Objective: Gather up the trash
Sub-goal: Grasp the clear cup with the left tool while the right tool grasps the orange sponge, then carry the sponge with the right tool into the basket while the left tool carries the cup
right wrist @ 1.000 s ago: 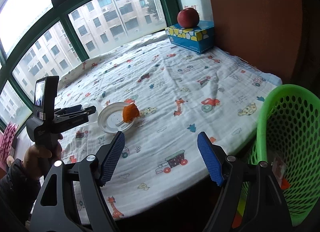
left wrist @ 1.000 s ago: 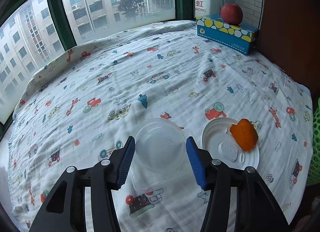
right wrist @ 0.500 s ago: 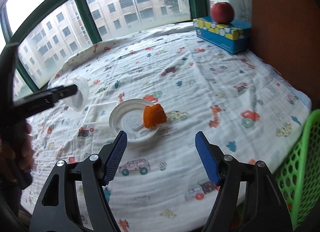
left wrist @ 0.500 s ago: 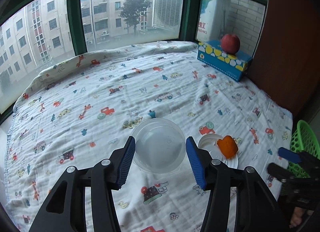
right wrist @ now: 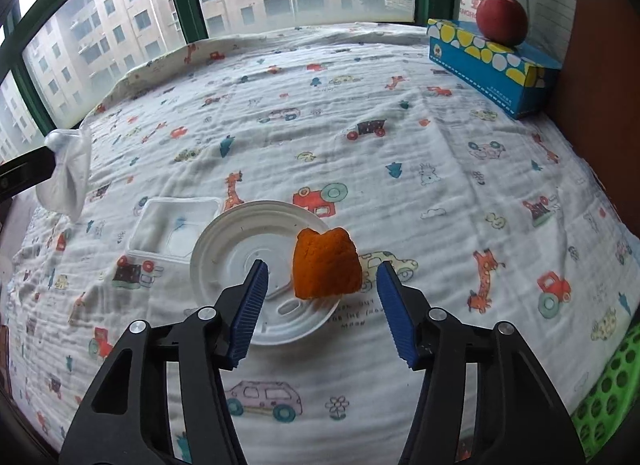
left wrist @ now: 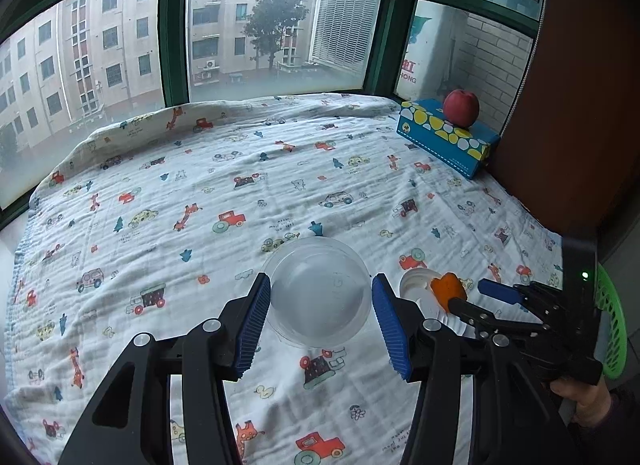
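Observation:
My left gripper [left wrist: 320,315] is shut on a clear plastic cup [left wrist: 318,291] and holds it above the cartoon-print cloth; the cup also shows at the left of the right wrist view [right wrist: 66,173]. My right gripper [right wrist: 320,305] is open, its pads either side of an orange peel [right wrist: 325,268] that lies on a white round lid [right wrist: 256,265]. A clear square lid [right wrist: 172,229] lies just left of the white lid. The right gripper [left wrist: 476,297] and the peel [left wrist: 447,289] show at the right of the left wrist view.
A green mesh basket [right wrist: 608,401] stands at the bed's near right edge and shows in the left wrist view [left wrist: 612,325]. A blue tissue box [right wrist: 488,65] with a red apple [right wrist: 502,21] on it sits far right by the brown wall. Windows line the back.
My left gripper has lifted the clear cup off the square lid and pulled back. My right gripper has moved in toward the orange peel, which now lies between its open pads.

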The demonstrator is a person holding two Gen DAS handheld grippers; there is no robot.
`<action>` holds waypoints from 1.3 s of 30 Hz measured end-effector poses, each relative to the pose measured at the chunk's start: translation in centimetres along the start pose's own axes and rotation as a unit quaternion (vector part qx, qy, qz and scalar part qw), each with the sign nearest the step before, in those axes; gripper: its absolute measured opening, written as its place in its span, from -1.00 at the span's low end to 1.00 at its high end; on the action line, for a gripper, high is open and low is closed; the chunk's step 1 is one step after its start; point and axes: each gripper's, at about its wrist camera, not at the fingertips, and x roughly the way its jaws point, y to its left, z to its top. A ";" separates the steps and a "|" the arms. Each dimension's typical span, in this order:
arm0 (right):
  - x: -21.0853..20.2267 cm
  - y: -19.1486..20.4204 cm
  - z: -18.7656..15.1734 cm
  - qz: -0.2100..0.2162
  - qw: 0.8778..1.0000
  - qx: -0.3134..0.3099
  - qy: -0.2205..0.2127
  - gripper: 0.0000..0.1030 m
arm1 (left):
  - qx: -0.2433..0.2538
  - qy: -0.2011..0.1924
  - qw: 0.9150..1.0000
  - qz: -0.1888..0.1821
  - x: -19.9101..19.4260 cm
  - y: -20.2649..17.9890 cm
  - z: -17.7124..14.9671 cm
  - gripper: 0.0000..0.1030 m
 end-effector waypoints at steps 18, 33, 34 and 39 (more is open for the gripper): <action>-1.4 -0.2 0.3 0.008 1.000 0.013 -0.024 -0.29 | -0.008 0.000 1.000 -0.007 -0.3 0.1 -0.3 -0.01; -10.7 -2.9 -2.6 0.005 0.994 0.074 -0.086 -0.31 | 0.027 -0.023 0.998 -0.047 -2.8 -5.0 0.0 -0.01; -11.3 -3.2 -2.9 0.001 0.993 0.077 -0.089 -0.31 | 0.032 -0.023 0.998 -0.053 -2.8 -5.6 -0.1 -0.01; -14.4 -4.8 -4.9 -0.035 0.990 0.089 -0.104 -0.31 | 0.058 -0.023 0.995 -0.082 -3.2 -9.5 -0.3 -0.01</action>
